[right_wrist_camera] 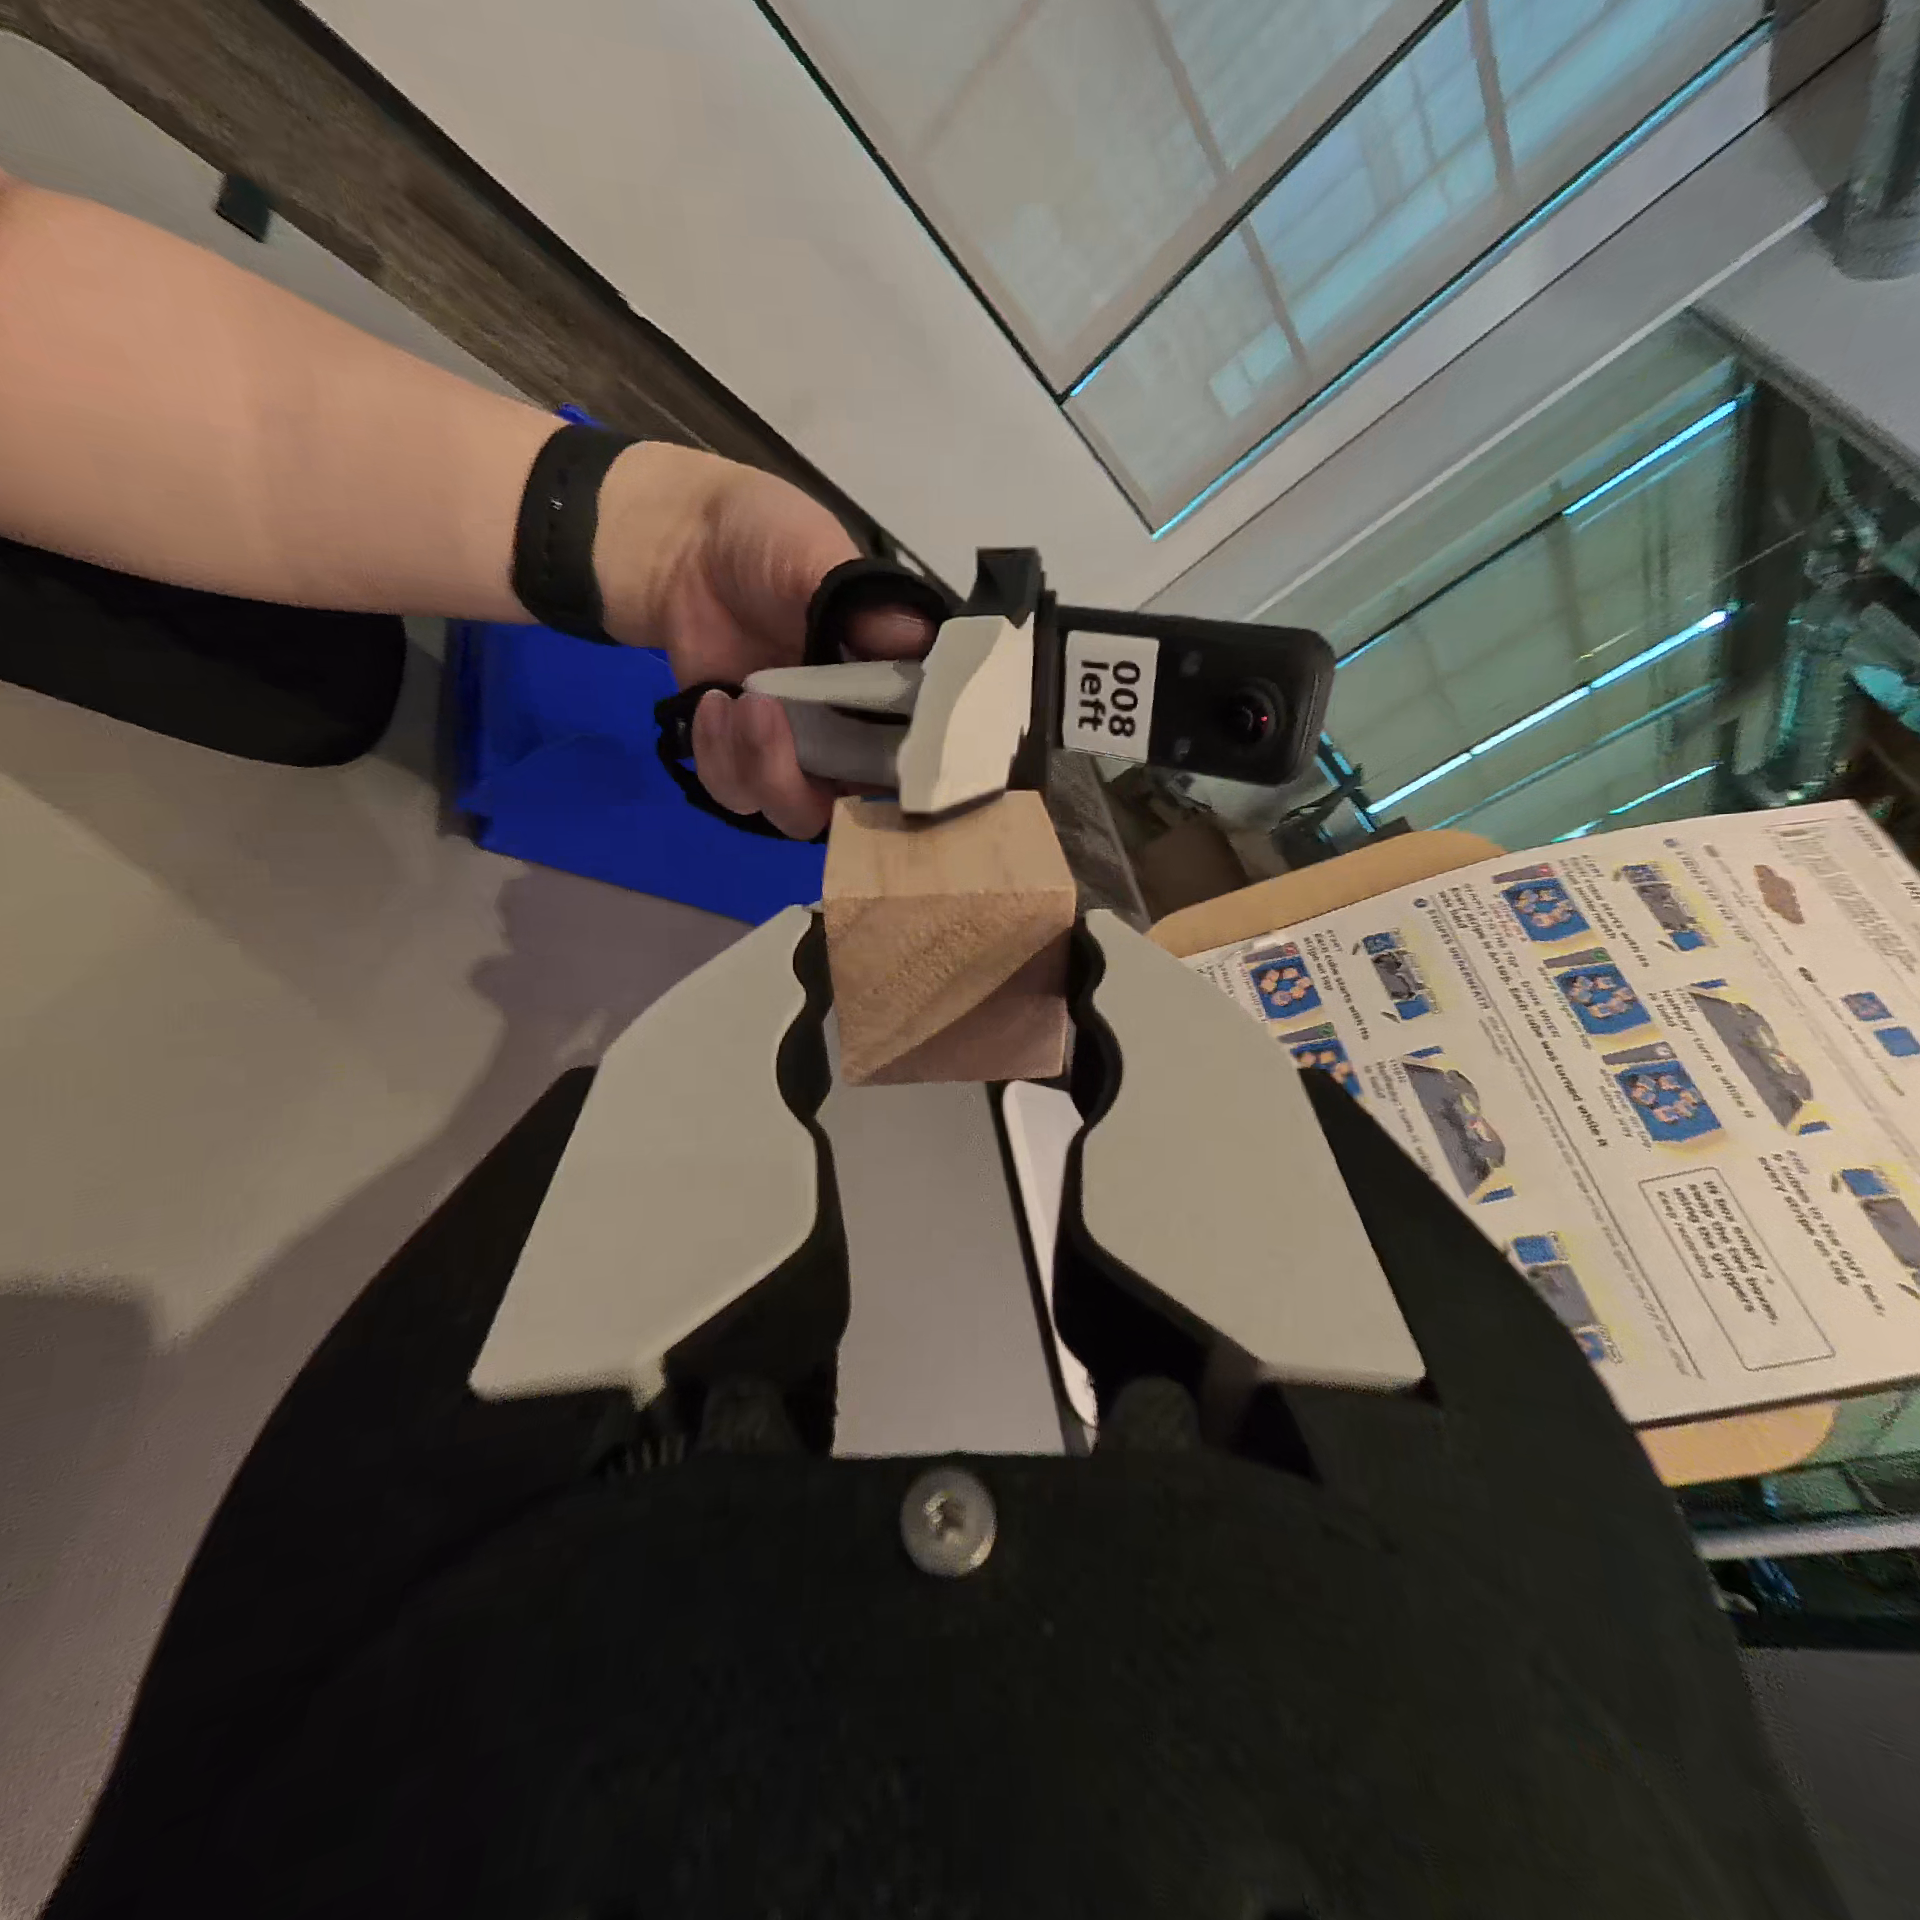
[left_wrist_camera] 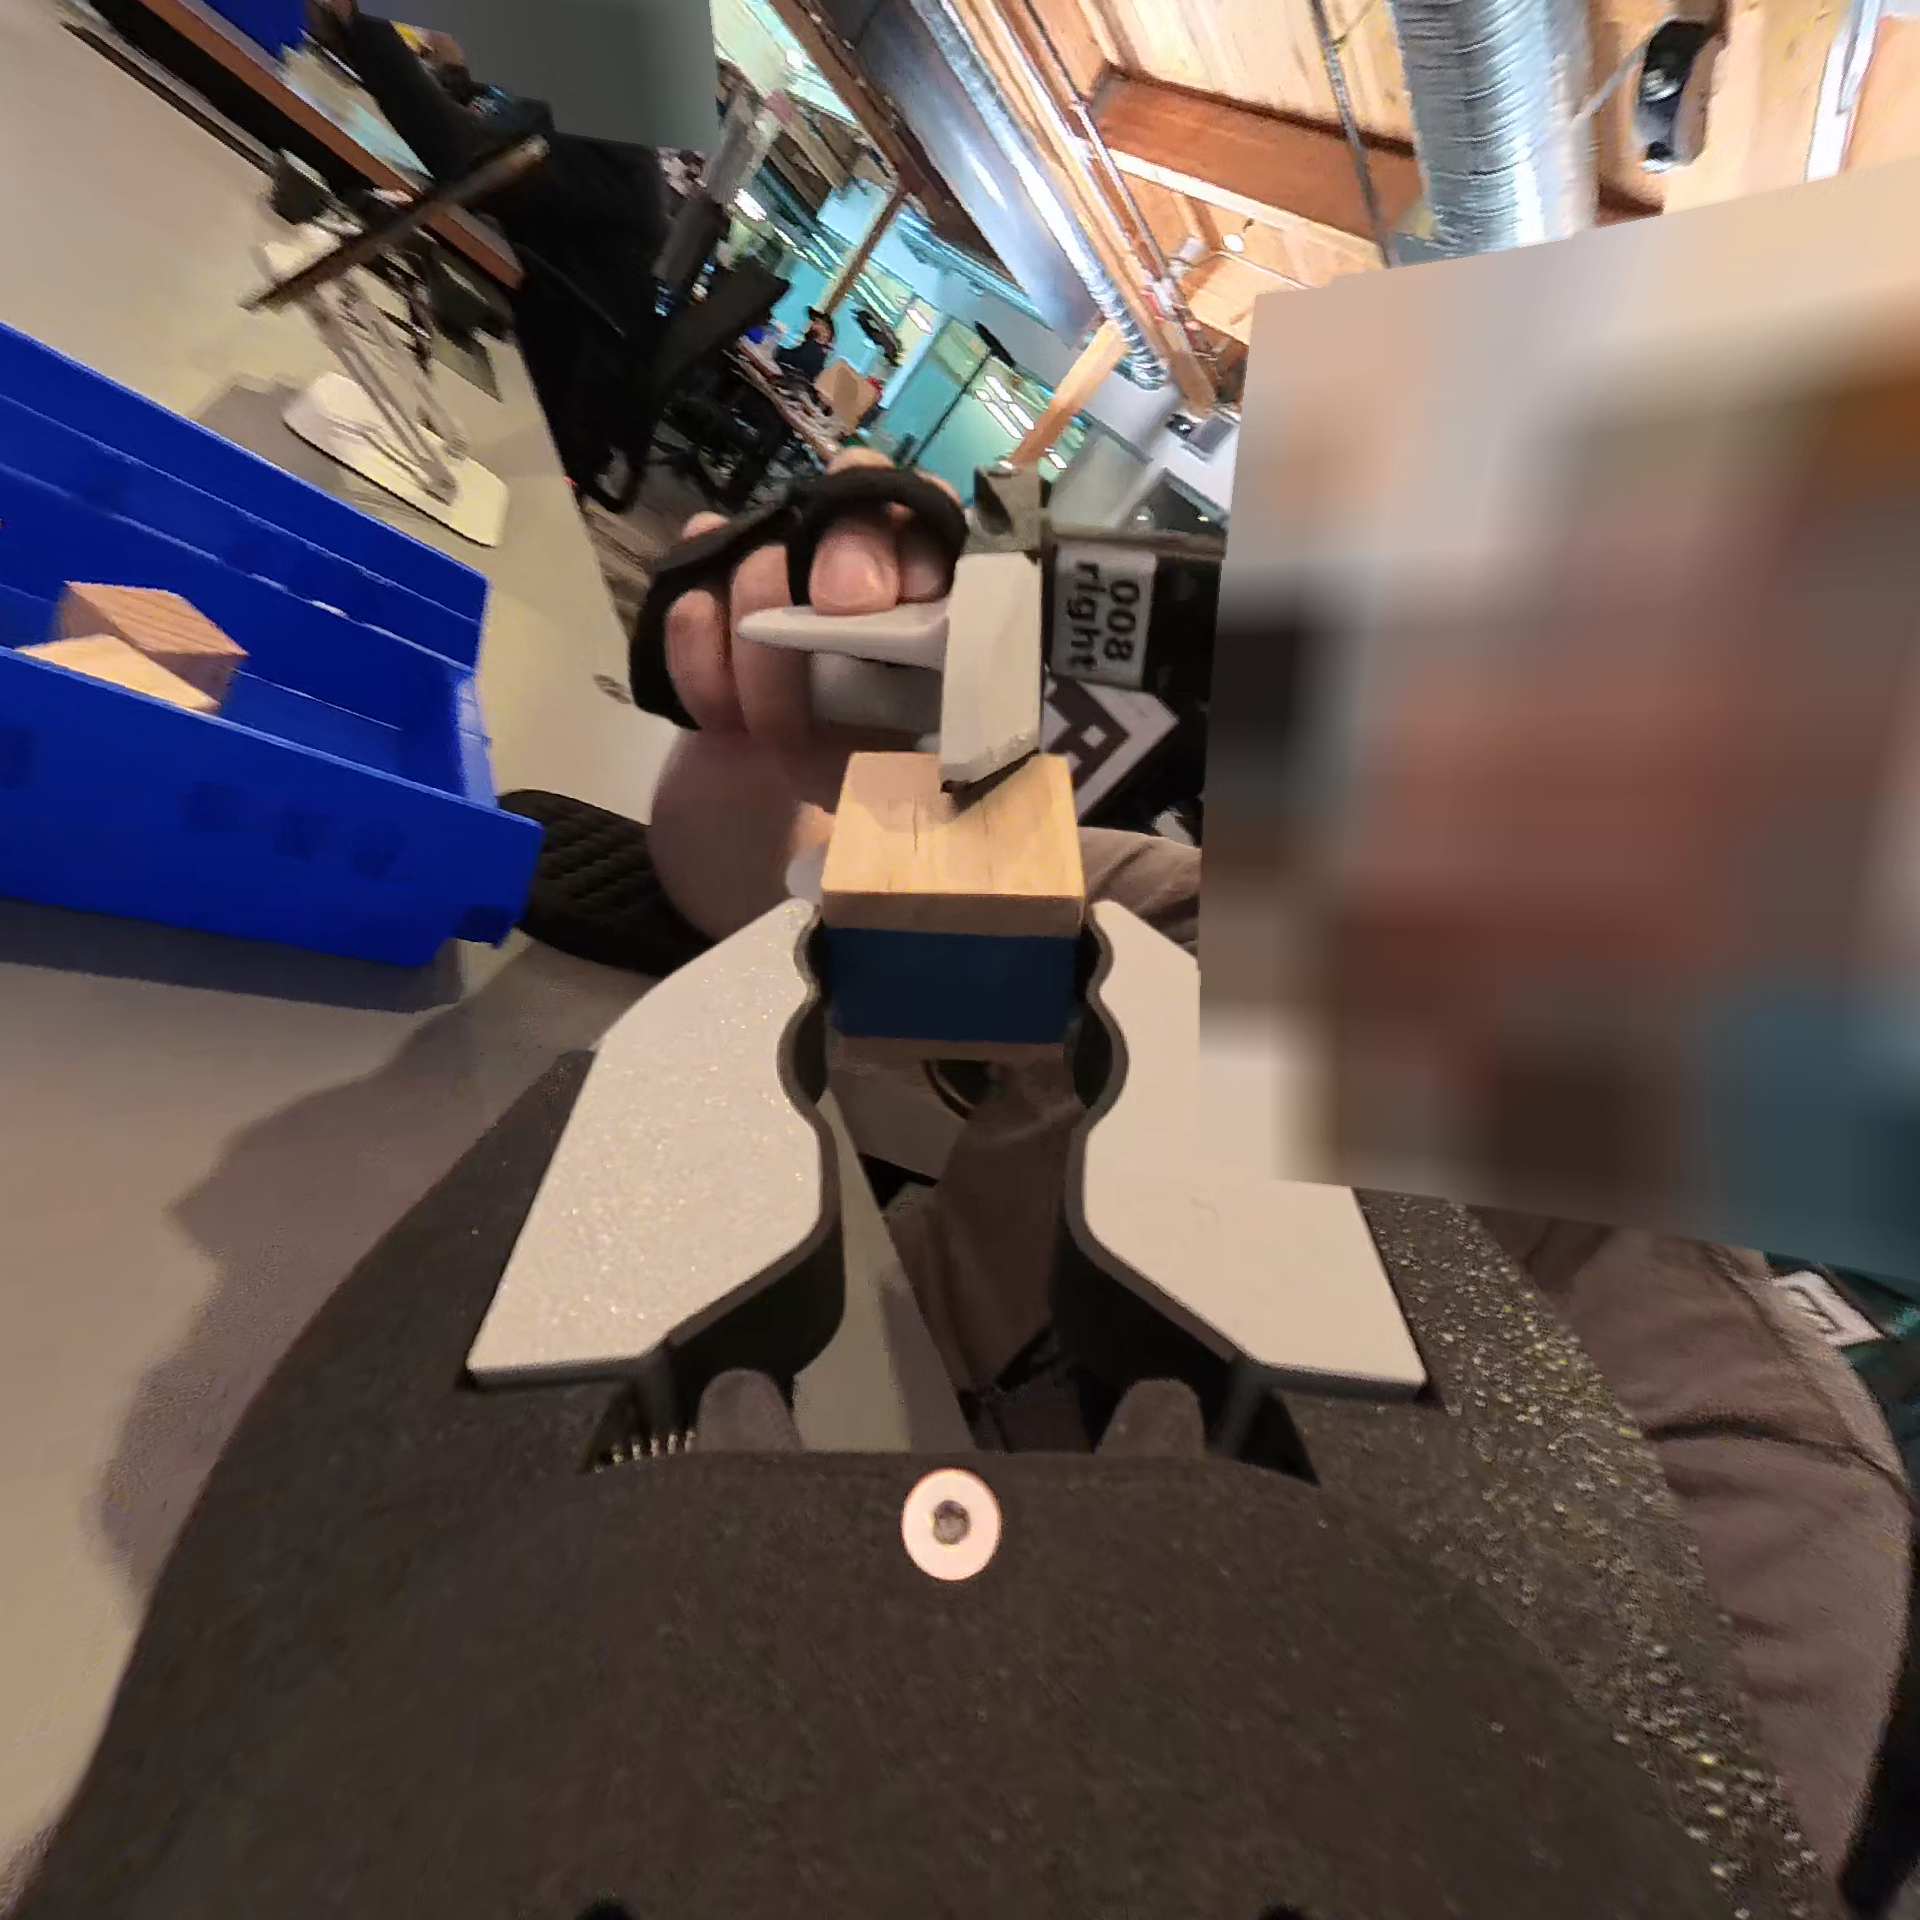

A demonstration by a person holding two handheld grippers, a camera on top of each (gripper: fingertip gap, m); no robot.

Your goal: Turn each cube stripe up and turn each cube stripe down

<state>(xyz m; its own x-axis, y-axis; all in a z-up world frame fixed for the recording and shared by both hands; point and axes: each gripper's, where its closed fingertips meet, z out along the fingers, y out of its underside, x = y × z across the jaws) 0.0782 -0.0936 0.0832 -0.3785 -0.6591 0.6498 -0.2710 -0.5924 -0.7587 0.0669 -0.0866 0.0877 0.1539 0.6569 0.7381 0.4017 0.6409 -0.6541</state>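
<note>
Both the left gripper (left_wrist_camera: 951, 966) and right gripper (right_wrist_camera: 948, 997) clenched 1 cube (left_wrist_camera: 951, 883) mid-turn; next, probably 1 must release.

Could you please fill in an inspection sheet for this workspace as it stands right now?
Surface: grey tabletop, bare where it shows.
Job's things: one wooden cube with a blue stripe, held in the air between both tools; two more cubes in a blue bin.
Clutter: a printed instruction sheet on a round wooden board.
Grippers: left tool shut on the wooden cube's sides; right tool shut on the same cube, from the opposite side.
Cables: nothing seen.
Surroundings: office chairs and desks behind, ducting on a wooden ceiling, glass partitions.
</note>
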